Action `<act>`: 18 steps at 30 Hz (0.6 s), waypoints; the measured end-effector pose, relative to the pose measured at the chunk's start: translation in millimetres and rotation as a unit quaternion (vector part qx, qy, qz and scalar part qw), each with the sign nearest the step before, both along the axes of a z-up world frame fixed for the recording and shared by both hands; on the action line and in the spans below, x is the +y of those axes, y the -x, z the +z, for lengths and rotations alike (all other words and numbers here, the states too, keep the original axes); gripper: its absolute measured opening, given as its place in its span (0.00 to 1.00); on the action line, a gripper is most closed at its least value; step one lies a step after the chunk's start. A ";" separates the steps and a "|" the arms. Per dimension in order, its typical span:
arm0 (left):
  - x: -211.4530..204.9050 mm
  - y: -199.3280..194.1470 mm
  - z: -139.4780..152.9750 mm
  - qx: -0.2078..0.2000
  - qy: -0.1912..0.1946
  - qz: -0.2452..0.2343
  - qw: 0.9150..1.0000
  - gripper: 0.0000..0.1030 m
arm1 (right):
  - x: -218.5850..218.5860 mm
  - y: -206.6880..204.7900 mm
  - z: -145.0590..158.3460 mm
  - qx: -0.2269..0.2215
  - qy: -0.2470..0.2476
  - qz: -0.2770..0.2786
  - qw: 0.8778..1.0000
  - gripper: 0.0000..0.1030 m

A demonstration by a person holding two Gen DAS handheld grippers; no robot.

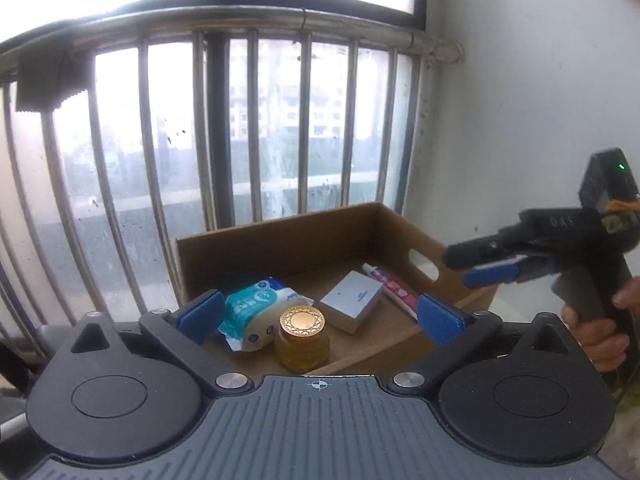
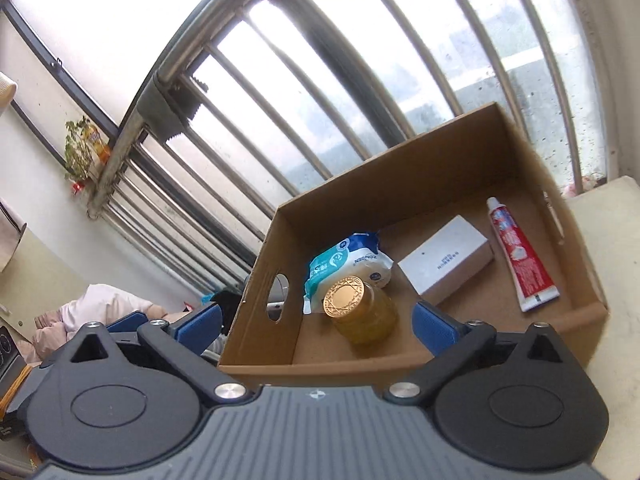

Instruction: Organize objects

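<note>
Nearest to me, my left claw [image 1: 320, 318] stands wide open with nothing between its blue pads [image 1: 202, 316], and my right claw [image 2: 316, 324] is spread about as wide, also holding nothing; seen from the left wrist, the right one hangs over the right-hand wall of the cardboard box [image 1: 280, 248], off to that side. Just past my left fingertips, straight ahead and roughly centred in the gap, sits the honey jar [image 1: 302, 338] with its gold lid [image 1: 302, 320], upright in the near part of the box floor. From the right wrist that same jar [image 2: 362, 312] also lies between the fingers, though the view is tilted, so I cannot say how squarely that claw faces it. Touching the jar on its far left is the soft wipes pack [image 1: 254, 312]. Further in and to the right lies the white carton [image 1: 352, 300], flat, apart from the jar. Beyond it, near the right wall, the toothpaste tube [image 1: 394, 290] lies with its long axis running from cap at the back to crimp at the front, so a claw would have to close across it, not along it. I judge the left claw nearer the jar and the right nearer the tube; all four things are already inside the box.
</note>
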State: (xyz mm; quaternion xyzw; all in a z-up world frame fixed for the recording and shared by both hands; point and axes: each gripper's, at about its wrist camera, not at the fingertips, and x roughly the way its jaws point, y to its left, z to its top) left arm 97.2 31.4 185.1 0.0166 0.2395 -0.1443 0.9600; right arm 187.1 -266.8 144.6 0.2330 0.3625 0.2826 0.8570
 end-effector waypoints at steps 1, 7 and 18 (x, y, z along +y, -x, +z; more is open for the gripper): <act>-2.6 5.3 -3.9 -0.008 0.000 0.016 1.000 1.00 | -5.8 13.0 0.4 -0.008 0.004 -0.011 1.000 1.00; -22.1 32.8 -14.5 -0.032 -0.038 0.069 0.996 1.00 | -22.7 80.9 -8.4 -0.062 0.035 -0.098 0.993 1.00; -61.4 55.7 -44.5 -0.076 -0.082 0.060 0.992 1.00 | 6.8 143.4 -10.5 -0.143 0.174 -0.193 0.955 1.00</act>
